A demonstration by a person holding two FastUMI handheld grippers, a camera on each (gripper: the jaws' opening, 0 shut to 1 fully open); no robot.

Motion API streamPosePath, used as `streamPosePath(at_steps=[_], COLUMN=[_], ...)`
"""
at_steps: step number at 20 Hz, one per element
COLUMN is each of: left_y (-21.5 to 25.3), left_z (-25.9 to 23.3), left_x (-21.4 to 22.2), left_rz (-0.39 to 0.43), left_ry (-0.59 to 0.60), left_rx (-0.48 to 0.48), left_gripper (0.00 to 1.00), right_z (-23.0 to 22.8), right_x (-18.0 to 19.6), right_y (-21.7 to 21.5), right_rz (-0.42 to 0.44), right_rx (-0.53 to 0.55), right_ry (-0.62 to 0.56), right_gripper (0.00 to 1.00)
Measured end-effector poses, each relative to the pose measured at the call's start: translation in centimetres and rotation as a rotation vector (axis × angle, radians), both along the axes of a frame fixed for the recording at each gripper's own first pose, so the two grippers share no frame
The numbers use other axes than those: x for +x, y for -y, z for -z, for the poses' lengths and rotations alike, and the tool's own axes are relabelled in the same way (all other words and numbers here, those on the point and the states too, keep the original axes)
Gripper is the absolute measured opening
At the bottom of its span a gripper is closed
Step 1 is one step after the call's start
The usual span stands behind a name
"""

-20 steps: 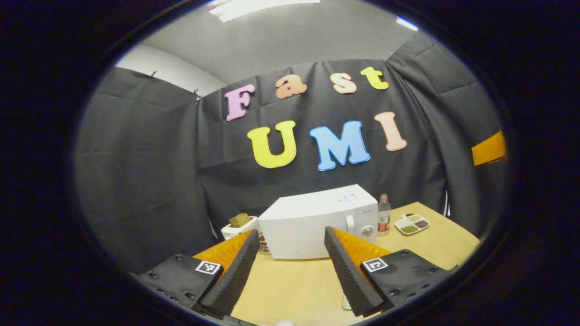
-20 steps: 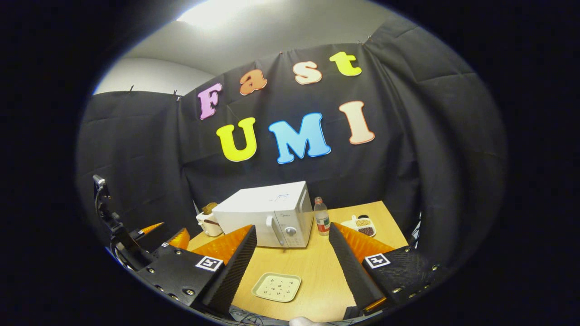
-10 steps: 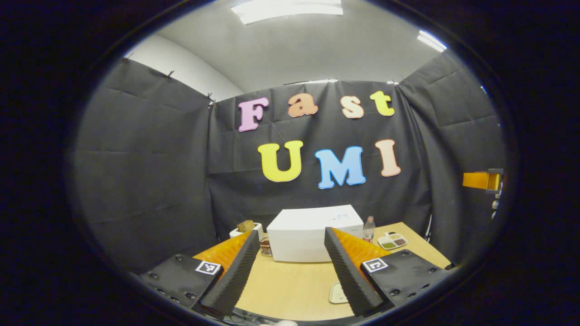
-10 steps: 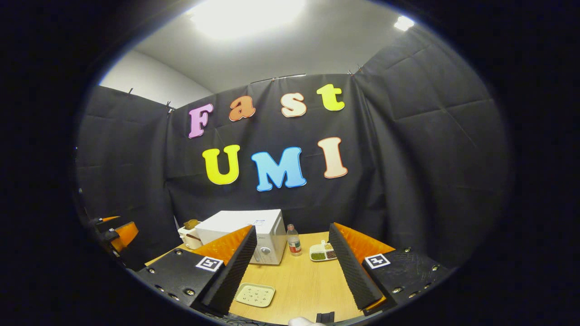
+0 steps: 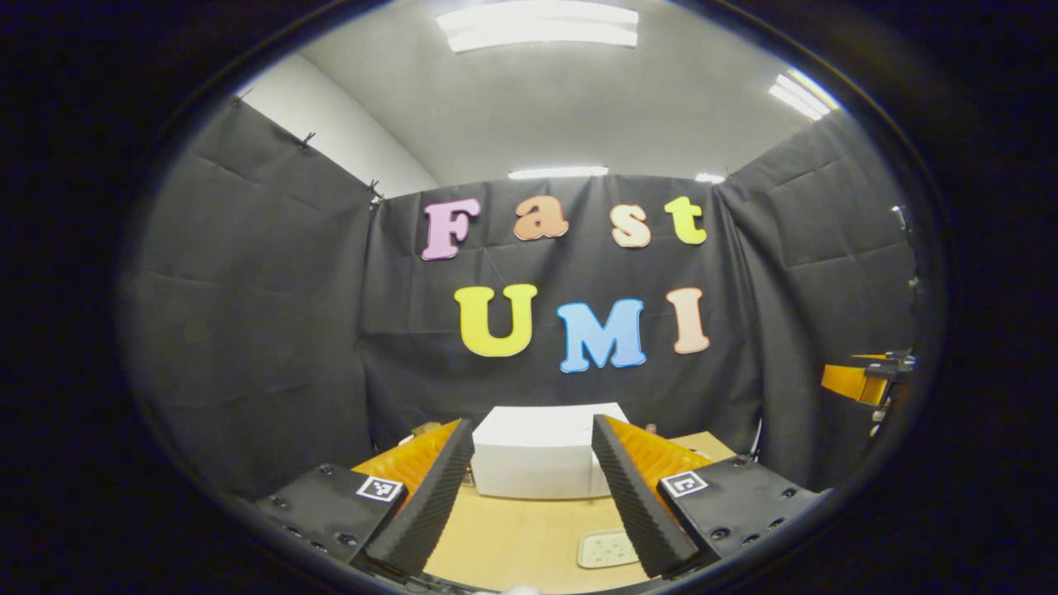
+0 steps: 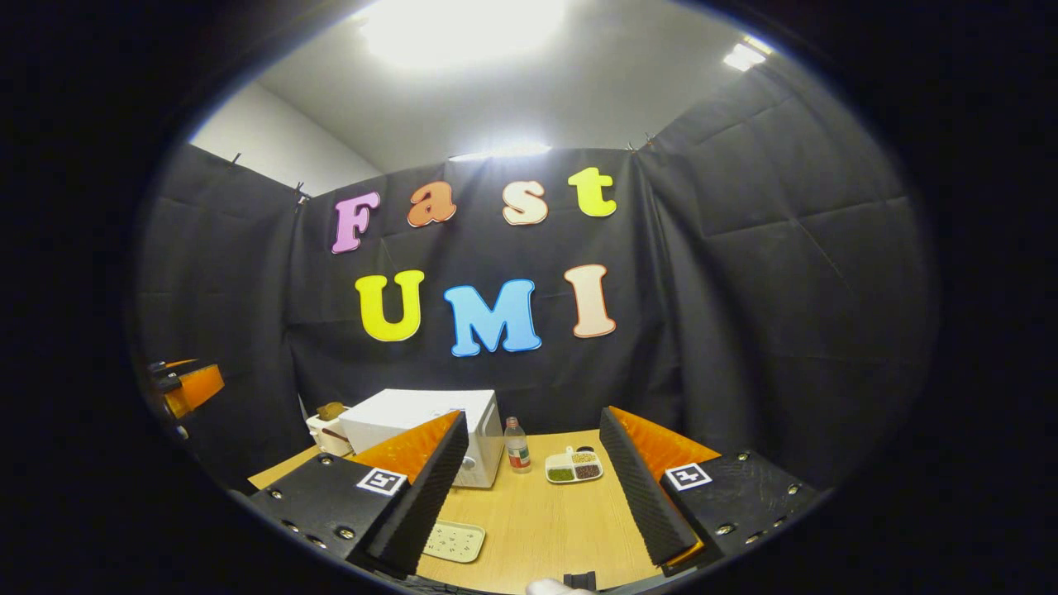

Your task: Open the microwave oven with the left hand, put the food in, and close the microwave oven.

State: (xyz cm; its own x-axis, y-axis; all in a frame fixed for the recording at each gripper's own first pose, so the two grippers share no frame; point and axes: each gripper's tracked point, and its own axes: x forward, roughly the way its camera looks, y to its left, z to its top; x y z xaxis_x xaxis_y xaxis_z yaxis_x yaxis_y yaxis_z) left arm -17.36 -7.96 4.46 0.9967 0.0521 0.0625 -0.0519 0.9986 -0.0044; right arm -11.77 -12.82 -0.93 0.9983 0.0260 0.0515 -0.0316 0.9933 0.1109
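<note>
The microwave stands at the far side of the wooden table, against the black cloth wall, a plain white box with its door shut as far as the right gripper view shows. A flat, pale tray lies on the table well in front of it; whether it carries the food cannot be made out. That scene fits 2 stages equally: food waiting to go in, or food inside with the door closed again.

The left gripper and the right gripper both have their fingers spread wide, holding nothing, and both hang well back from the table.

The likeliest trouble is the door handle: it sits at the microwave's right front, close to a small bottle and a divided dish, so a wide sweep could knock the bottle over. A hard pull might also drag the light box across the table rather than swing the door.
</note>
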Motion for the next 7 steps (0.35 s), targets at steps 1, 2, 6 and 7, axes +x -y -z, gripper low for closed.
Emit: streamPosePath(at_steps=[1, 2, 6, 7], left_y=[0.1, 0.2, 0.3, 0.4], left_z=[-0.1, -0.2, -0.2, -0.2], left_x=[0.2, 0.3, 1.5, 1.8], left_rz=[0.002, 0.005, 0.003, 0.002], left_ry=[0.000, 0.004, 0.009, 0.009], left_rx=[-0.002, -0.003, -0.003, -0.006], left_gripper=[0.97, 0.96, 0.96, 0.96], right_z=[-0.1, 0.0, 0.6, 0.8], right_x=[0.0, 0.1, 0.7, 0.8], right_y=[0.1, 0.2, -0.1, 0.0], right_rz=[0.006, 0.010, 0.000, 0.001], right_rx=[-0.003, -0.005, -0.010, -0.010], right_ry=[0.003, 0.003, -0.014, -0.018], right_gripper=[0.98, 0.98, 0.98, 0.98])
